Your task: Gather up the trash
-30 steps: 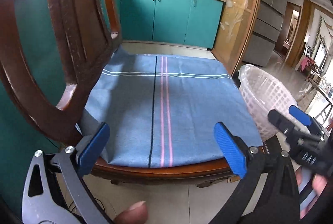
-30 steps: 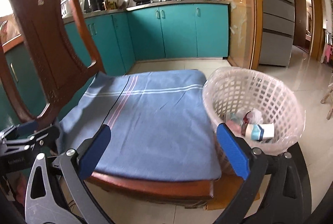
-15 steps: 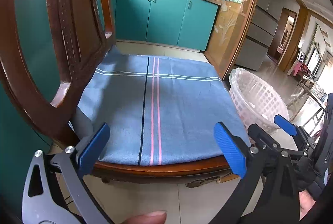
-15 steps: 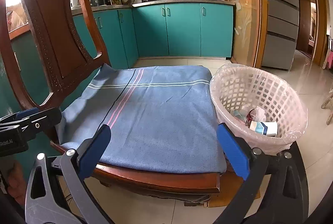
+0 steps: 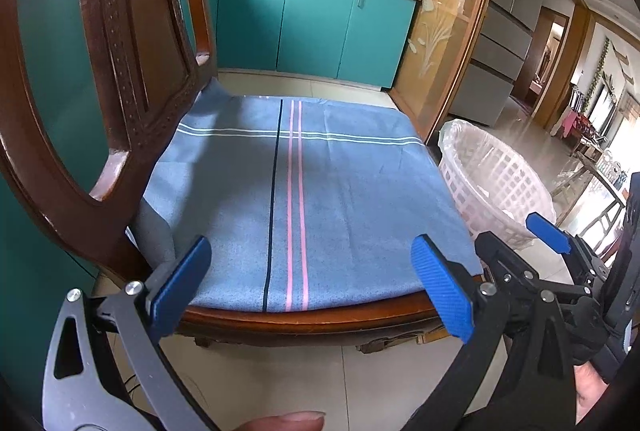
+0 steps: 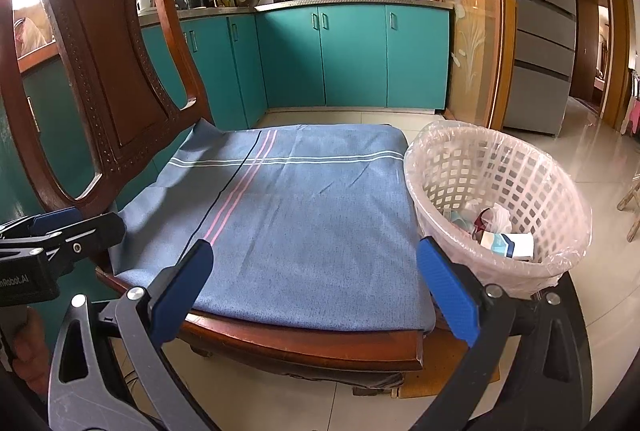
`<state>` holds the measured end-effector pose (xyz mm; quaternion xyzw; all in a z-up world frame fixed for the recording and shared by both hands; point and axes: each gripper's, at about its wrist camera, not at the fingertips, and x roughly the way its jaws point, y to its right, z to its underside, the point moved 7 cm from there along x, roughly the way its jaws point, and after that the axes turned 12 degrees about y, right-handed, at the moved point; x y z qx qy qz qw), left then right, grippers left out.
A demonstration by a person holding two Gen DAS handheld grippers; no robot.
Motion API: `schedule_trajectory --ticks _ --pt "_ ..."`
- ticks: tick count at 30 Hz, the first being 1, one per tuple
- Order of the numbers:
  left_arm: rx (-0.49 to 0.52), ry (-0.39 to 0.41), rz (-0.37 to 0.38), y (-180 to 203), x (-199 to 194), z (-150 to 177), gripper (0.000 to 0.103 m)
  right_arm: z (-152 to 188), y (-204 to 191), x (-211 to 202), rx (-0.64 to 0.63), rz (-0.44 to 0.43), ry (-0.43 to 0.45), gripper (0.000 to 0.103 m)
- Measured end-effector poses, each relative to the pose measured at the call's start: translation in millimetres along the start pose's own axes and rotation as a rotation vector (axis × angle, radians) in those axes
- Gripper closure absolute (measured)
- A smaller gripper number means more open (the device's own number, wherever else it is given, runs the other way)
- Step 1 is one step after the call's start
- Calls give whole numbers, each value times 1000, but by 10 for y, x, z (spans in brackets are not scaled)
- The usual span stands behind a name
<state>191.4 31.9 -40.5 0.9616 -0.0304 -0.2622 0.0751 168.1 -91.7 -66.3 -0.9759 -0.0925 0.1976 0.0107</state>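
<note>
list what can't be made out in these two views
- Basket contents: the left wrist view shows only its wall; the right wrist view shows crumpled trash with labels too small to read.
- Floor under the chair: hidden by the seat.
- Right hand-held gripper: its base is cut off by the frame.

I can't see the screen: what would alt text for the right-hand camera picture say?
An open gripper with blue fingers points at a wooden chair whose seat is covered by a blue striped cloth. Beside the seat stands a white lined basket holding trash; teal kitchen cabinets lie behind.
</note>
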Motion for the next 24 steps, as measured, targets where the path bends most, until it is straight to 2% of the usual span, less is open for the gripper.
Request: schedule_trajectory --ticks 9,17,24 --pt "0 4 11 16 -24 5 3 12 -17 30 -7 -1 -7 4" --pt "37 7 -41 3 -31 18 3 20 -21 35 -7 0 -7 4" --pt "45 4 -53 -31 -32 11 3 21 -18 34 -6 1 -6 4"
